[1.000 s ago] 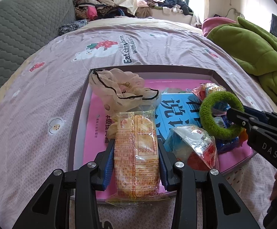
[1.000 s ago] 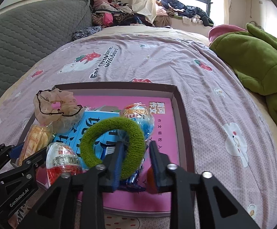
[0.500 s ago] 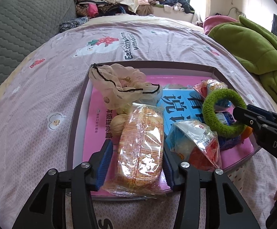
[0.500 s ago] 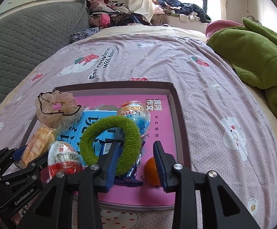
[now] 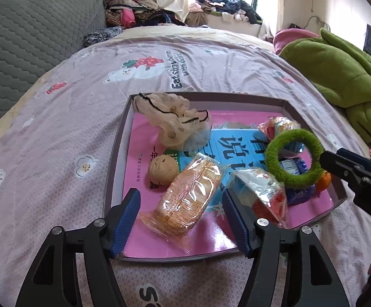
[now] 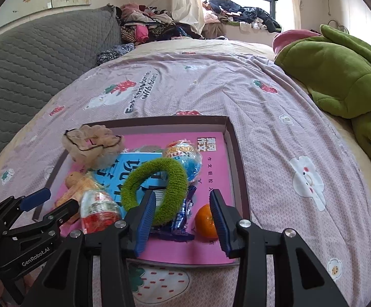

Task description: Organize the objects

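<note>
On bed, tray (image 5: pixel 116 158):
Left gripper (image 5: pixel 181 215): jaws opening, cracker pack (image 5: pixel 190 197) lying loose between.
Right gripper (image 6: pixel 182 213): jaws opening, green ring (image 6: pixel 157 186) at ten o'clock.

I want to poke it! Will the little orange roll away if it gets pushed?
Probably a bit. The orange looks round and smooth, so a nudge would likely roll it. It shouldn't go far: the tray wall stands beside it and a blue wrapper lies on its other side. It looks firm, not squishy.
</note>
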`<state>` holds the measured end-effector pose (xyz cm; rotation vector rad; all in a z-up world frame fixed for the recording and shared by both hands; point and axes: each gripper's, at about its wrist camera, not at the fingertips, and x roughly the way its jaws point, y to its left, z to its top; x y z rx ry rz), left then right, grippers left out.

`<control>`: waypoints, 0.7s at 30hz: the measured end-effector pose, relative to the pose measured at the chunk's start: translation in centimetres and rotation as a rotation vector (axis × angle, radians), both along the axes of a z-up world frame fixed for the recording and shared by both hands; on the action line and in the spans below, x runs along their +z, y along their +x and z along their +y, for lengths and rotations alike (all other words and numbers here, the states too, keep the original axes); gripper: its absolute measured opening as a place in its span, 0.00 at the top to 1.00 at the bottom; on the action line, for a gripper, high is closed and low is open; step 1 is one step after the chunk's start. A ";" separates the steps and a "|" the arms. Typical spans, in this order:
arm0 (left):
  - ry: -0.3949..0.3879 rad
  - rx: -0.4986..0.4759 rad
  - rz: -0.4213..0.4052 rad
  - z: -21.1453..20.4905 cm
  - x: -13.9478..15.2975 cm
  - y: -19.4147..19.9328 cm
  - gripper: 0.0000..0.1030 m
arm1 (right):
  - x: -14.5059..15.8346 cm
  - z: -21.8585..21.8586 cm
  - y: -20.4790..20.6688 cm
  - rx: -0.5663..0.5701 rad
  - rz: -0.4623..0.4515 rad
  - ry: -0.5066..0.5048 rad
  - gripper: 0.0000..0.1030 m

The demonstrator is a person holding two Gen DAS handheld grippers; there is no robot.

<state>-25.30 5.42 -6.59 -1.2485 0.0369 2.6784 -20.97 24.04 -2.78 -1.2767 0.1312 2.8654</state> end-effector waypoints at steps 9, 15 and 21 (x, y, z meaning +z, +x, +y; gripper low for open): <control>0.007 0.000 0.056 -0.3 2.9 1.8 0.28 | 2.3 -0.6 1.8 0.012 0.043 -0.003 0.53; 0.019 0.003 0.087 -0.4 5.2 3.4 0.28 | 4.2 -0.8 3.3 0.024 0.077 -0.007 0.45; 0.043 0.003 0.137 -0.7 7.9 5.4 0.25 | 6.2 -1.2 5.1 0.038 0.109 0.013 0.40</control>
